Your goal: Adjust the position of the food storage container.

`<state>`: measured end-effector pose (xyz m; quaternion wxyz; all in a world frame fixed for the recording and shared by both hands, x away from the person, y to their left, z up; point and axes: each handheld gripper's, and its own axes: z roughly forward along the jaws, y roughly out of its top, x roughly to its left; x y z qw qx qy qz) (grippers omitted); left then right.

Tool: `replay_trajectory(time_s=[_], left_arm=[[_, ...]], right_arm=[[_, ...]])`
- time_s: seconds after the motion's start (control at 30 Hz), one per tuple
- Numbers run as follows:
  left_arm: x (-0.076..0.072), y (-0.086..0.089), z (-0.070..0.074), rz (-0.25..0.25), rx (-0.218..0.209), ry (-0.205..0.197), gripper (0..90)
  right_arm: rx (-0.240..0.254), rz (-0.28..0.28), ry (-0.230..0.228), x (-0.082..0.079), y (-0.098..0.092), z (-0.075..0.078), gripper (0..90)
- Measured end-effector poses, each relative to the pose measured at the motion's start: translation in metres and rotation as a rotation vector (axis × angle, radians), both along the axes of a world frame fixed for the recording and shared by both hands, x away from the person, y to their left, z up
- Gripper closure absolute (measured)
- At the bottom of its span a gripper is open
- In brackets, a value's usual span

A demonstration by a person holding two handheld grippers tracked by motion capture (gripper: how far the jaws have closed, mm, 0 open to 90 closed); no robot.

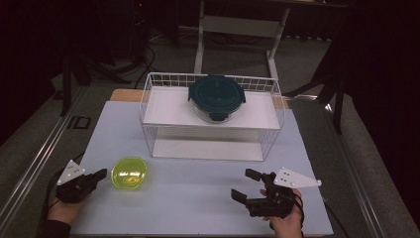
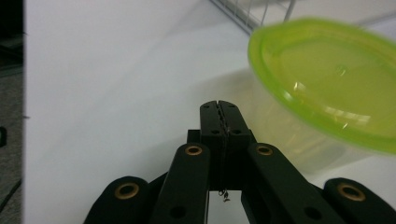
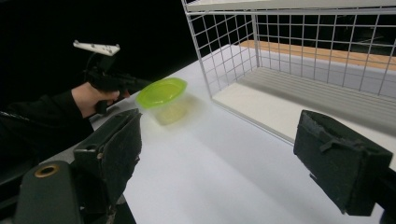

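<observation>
High view, green tub: a small clear container with a lime-green lid [image 1: 129, 173] stands on the white desk [image 1: 198, 198], near its front left, in front of the wire rack [image 1: 213, 116].
Left gripper view, closeness: the tub sits just beside and ahead of the left claw [image 2: 219, 108], apart from it, lid on and level.
Handling: it looks like thin plastic and seems empty, so probably light, slightly springy in the wall and smooth; a hard squeeze could buckle it or pop the lid.
Where to hold: best judged across the body under the lid's overhanging rim, or across the lid's edge; the lid's flat top offers nothing to pinch.
Left claw: jaws pressed together, nothing between them.
Right claw [image 1: 246, 184]: jaws spread wide and empty, resting over the desk's front right, well apart from the tub.
Rack shelf: a round glass container with a dark teal clip lid [image 1: 216, 97] sits on the upper shelf.
Rack floor: bare.
</observation>
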<state>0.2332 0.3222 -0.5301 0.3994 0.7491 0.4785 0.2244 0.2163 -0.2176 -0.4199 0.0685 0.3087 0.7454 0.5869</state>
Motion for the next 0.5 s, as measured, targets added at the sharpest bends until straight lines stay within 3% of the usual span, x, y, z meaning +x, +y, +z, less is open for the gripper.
replay_trajectory(time_s=[0.03,0.07,0.4,0.43,0.5], left_arm=[[0.002,-0.006,-0.004,-0.028,0.023,0.033,90.0],[0.003,-0.007,-0.004,-0.043,0.021,0.044,90.0],[-0.002,-0.023,-0.007,-0.113,0.016,0.050,90.0],[-0.004,-0.032,-0.007,-0.144,0.019,0.058,90.0],[-0.005,-0.035,-0.007,-0.156,0.023,0.057,90.0]], right_arm=[[0.000,0.001,0.004,0.000,0.000,0.000,14.8],[-0.001,0.000,0.004,0.000,-0.001,0.000,14.8],[-0.002,-0.001,0.007,0.000,-0.001,0.000,14.9],[-0.004,-0.002,0.009,0.001,-0.001,0.000,14.9],[-0.005,-0.002,0.009,0.001,-0.001,-0.001,14.9]])
